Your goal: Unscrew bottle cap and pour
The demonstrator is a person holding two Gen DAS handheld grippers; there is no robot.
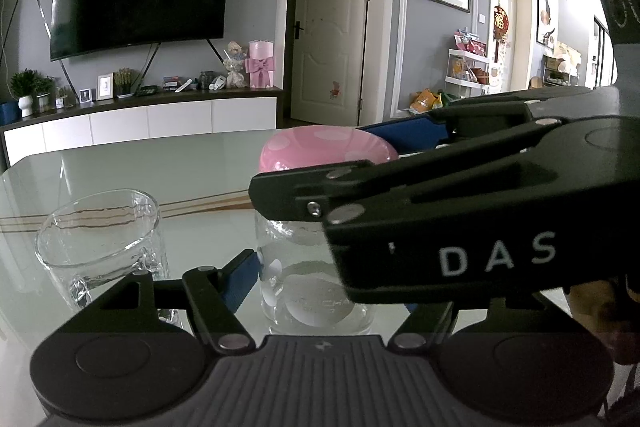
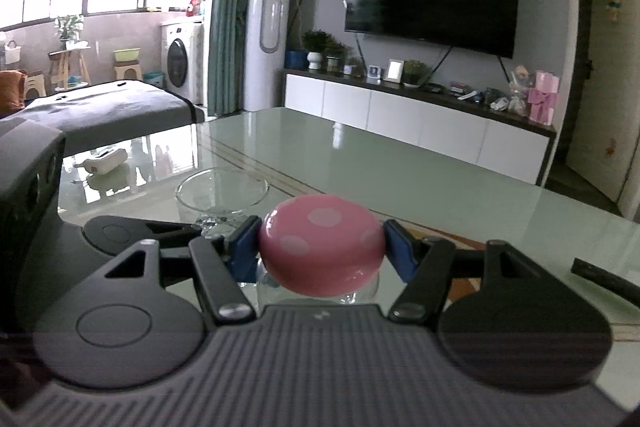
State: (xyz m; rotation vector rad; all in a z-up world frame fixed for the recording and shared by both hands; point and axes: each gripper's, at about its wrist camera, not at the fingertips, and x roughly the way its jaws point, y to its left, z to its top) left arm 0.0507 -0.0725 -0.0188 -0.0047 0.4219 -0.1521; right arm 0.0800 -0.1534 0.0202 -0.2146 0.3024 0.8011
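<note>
A clear glass bottle (image 1: 316,291) with a pink, white-dotted cap (image 1: 324,149) stands on the glass table (image 1: 180,171). My left gripper (image 1: 320,287) is shut on the bottle's body; its left blue pad (image 1: 240,279) presses the glass and its right pad is hidden behind the right gripper. My right gripper (image 2: 322,251) is shut on the pink cap (image 2: 322,247), with blue pads (image 2: 244,251) on both sides. In the left wrist view the right gripper (image 1: 460,187) crosses above the bottle. An empty drinking glass (image 1: 104,239) stands to the bottle's left; it also shows in the right wrist view (image 2: 222,193).
A dark flat object (image 2: 604,279) lies on the table at the right. A white object (image 2: 102,161) lies near the table's far left edge. A TV cabinet (image 2: 420,115) and a wall TV stand beyond the table.
</note>
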